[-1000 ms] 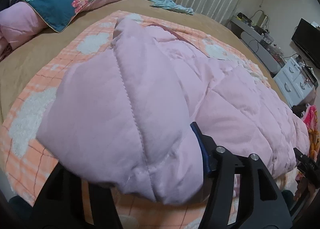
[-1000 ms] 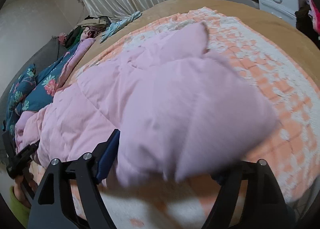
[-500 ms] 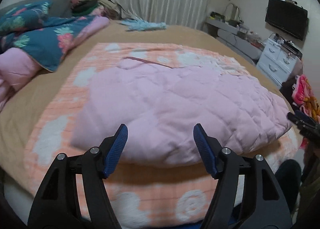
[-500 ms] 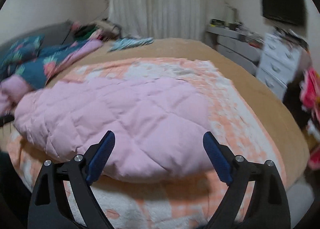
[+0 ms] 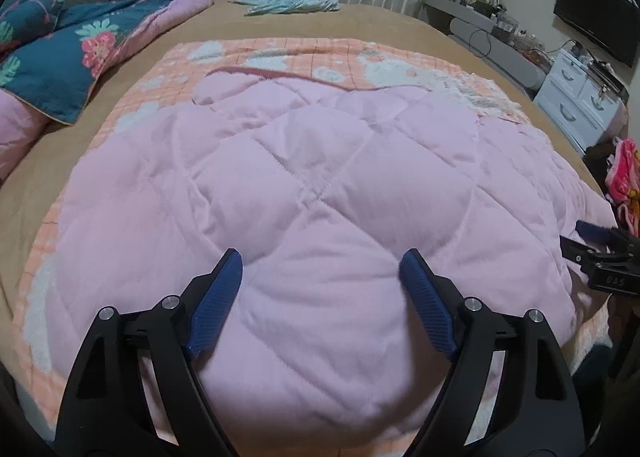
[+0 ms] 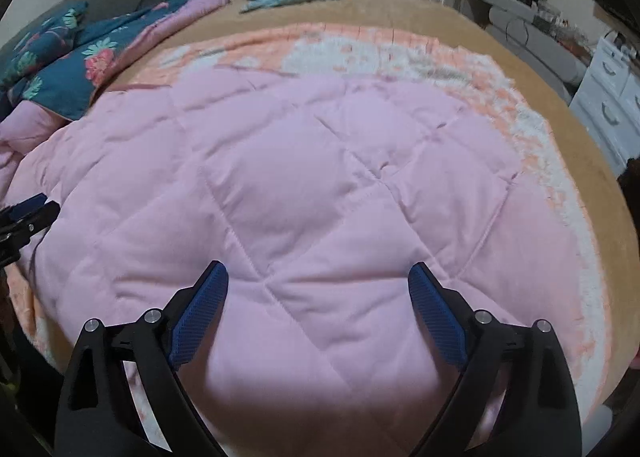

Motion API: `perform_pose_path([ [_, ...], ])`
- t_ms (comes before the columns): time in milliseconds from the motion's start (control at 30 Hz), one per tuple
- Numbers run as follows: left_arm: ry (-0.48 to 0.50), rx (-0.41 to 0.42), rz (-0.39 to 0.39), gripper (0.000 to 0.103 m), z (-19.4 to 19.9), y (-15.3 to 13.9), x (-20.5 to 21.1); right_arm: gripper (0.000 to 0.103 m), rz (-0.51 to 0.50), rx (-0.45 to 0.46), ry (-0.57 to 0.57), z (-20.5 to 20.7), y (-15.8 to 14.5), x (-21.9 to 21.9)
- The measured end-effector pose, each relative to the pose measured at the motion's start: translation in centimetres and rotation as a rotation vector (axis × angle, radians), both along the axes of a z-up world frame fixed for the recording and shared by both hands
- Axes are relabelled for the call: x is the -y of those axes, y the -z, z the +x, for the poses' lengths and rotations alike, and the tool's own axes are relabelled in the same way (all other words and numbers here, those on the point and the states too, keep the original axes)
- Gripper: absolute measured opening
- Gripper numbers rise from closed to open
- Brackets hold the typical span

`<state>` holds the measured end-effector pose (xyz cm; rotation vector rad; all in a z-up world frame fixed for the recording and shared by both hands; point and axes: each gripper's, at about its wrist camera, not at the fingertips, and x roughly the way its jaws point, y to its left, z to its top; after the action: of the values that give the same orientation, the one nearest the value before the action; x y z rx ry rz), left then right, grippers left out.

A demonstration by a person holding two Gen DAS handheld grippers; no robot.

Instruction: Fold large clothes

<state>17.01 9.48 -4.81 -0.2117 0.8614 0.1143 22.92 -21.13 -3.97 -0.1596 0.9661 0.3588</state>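
Note:
A pink quilted padded garment [image 5: 320, 177] lies folded and flat on an orange-and-white blanket [image 5: 320, 53] on the bed; it also fills the right wrist view [image 6: 304, 185]. My left gripper [image 5: 320, 269] is open and empty, its blue pads just above the garment's near part. My right gripper [image 6: 318, 281] is open and empty too, low over the garment's near right part. The right gripper shows at the right edge of the left wrist view [image 5: 600, 253]; the left gripper shows at the left edge of the right wrist view [image 6: 24, 217].
A blue floral duvet [image 5: 68, 45] with pink lining is bunched at the bed's left. A light blue cloth [image 5: 288, 3] lies at the far edge by the curtains. White drawers [image 5: 580, 101], a TV [image 5: 596, 25] and a cluttered shelf stand right of the bed.
A second ago both grippers held folds of the pink garment. They let go, the garment settled flat, and both grippers have since moved in low over it, open.

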Motion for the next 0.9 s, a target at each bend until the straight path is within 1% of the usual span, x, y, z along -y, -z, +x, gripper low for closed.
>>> perform_pose_path([
  [133, -0.018, -0.005, -0.004, 0.075, 0.2, 0.5, 0.0, 0.096, 0.008, -0.013, 0.016, 0.9, 0.8, -0.3],
  [267, -0.030, 0.006, -0.013, 0.075, -0.2, -0.9, 0.1, 0.094, 0.049, 0.027, 0.026, -0.2, -0.8, 0.4],
  [333, -0.013, 0.034, -0.005, 0.075, -1.1, -2.2, 0.6, 0.095, 0.110, 0.081, 0.032, -1.8, -2.9, 1.3],
  [400, 0.002, 0.062, 0.008, 0.086, -2.1, -3.5, 1.1, 0.097, 0.142, 0.131, 0.033, -3.4, -4.8, 2.0],
  [433, 0.012, 0.080, 0.009, 0.093, -2.8, -4.4, 1.4, 0.097, 0.150, 0.157, 0.037, -4.4, -5.9, 2.3],
  [567, 0.034, 0.137, -0.003, 0.094, -5.3, -7.1, 2.1, 0.099, 0.180, 0.240, 0.031, -8.2, -9.5, 3.1],
  [667, 0.040, 0.166, -0.023, 0.094, -7.0, -8.7, 2.4, 0.099, 0.194, 0.297, 0.023, -11.0, -11.4, 3.7],
  [767, 0.031, 0.193, -0.017, 0.094, -8.7, -9.9, 2.6, 0.099, 0.208, 0.336, 0.023, -13.7, -12.6, 4.2],
  [833, 0.034, 0.216, -0.022, 0.094, -9.9, -10.7, 2.8, 0.099, 0.206, 0.352, 0.029, -14.9, -13.0, 4.3],
  [900, 0.038, 0.234, -0.009, 0.094, -10.9, -11.2, 3.2, 0.099, 0.213, 0.365, 0.028, -16.4, -13.3, 4.7],
])
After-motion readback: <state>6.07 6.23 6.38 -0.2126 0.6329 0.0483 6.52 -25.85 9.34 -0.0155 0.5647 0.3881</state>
